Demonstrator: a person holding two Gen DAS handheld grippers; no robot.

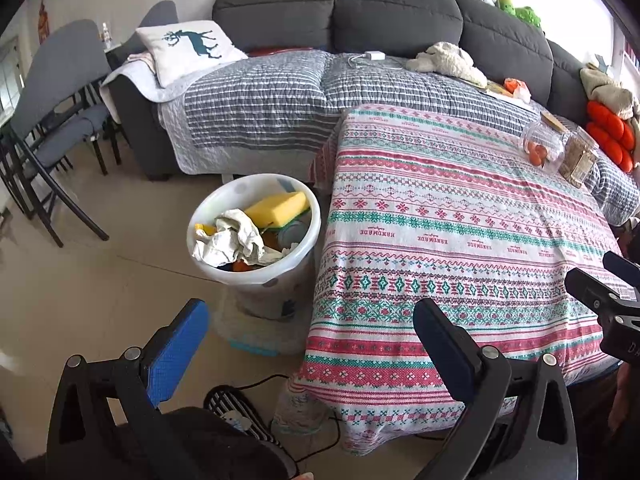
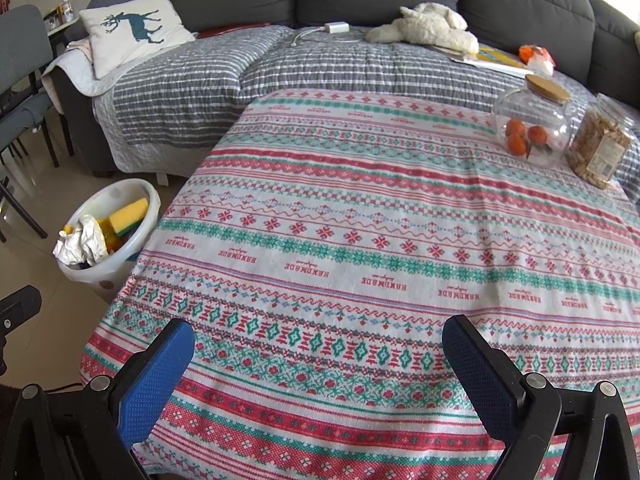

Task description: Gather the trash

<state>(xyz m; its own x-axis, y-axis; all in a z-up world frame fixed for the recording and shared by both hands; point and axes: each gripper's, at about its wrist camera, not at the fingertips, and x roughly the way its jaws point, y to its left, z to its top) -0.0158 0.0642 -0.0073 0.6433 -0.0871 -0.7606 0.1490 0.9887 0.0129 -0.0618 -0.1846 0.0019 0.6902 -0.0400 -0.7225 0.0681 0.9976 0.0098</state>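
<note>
The room was a living room, with a dark grey sofa [image 1: 396, 12] under a striped grey quilt [image 1: 256, 108] along the back wall and grey chairs [image 1: 52, 92] off to the left. In front of the sofa stood the table [image 2: 360, 240], covered by a patterned red, green and white cloth and bare across most of its top. At its far right corner sat a glass jar of oranges [image 2: 532, 128] just beside a plastic jar of snacks [image 2: 600, 148].

On the floor against the table's left edge stood the white trash bin [image 1: 256, 276], holding crumpled paper [image 1: 232, 240], a yellow sponge [image 1: 278, 206] and other scraps.

The left claw [image 1: 312, 344] hung above the floor near the bin, its blue pads wide apart and gripping nothing; the right claw [image 2: 320, 360] hovered over the table's near edge, likewise spread and empty.

By my reading, collecting was done or close to it. Any next move would call for scanning for leftovers, perhaps the orange wrapper-like thing [image 2: 536, 56] on the sofa.

What lay deeper in the bin was hidden, and that orange thing was too small to identify.
</note>
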